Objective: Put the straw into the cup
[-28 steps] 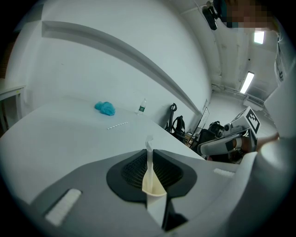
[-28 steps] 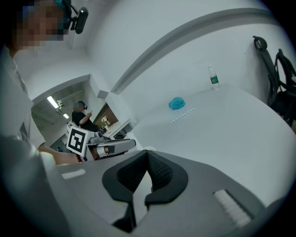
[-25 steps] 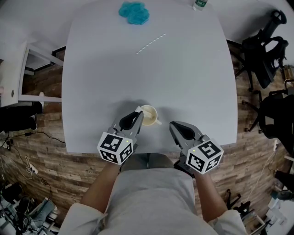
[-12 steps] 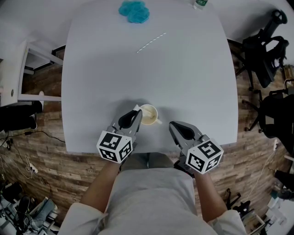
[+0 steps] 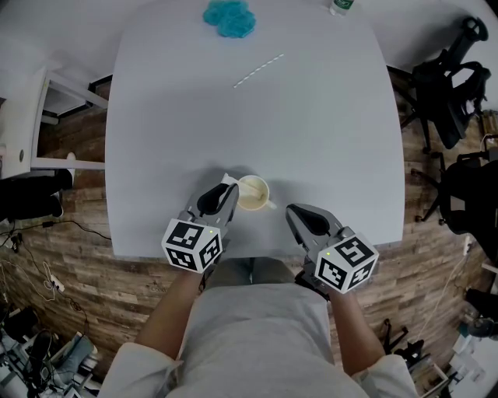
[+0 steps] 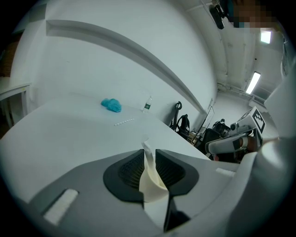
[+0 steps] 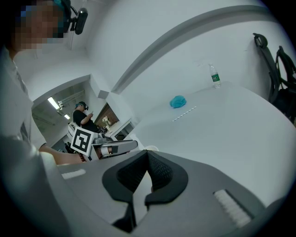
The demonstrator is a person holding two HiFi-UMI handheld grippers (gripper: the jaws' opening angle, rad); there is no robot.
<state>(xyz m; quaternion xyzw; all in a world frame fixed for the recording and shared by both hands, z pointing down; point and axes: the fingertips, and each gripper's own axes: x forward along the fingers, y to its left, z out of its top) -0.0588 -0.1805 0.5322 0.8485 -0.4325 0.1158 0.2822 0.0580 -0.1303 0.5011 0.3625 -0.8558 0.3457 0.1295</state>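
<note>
We see the small cream ceramic cup (image 5: 253, 194) upright on the white table (image 5: 327, 140). Our left gripper (image 5: 231, 186) sits at the cup's left side. Its jaws have just been opening and now stand slightly spread, with the cup's thin wall between them. Our right gripper (image 5: 289, 210) rests to the right of the cup, apart from it, jaws pressed together on nothing. The thin white straw (image 5: 259, 70) lies flat and slanted well beyond the cup, untouched. A crumpled blue cloth (image 5: 229, 17) lies farther beyond the cup.
</note>
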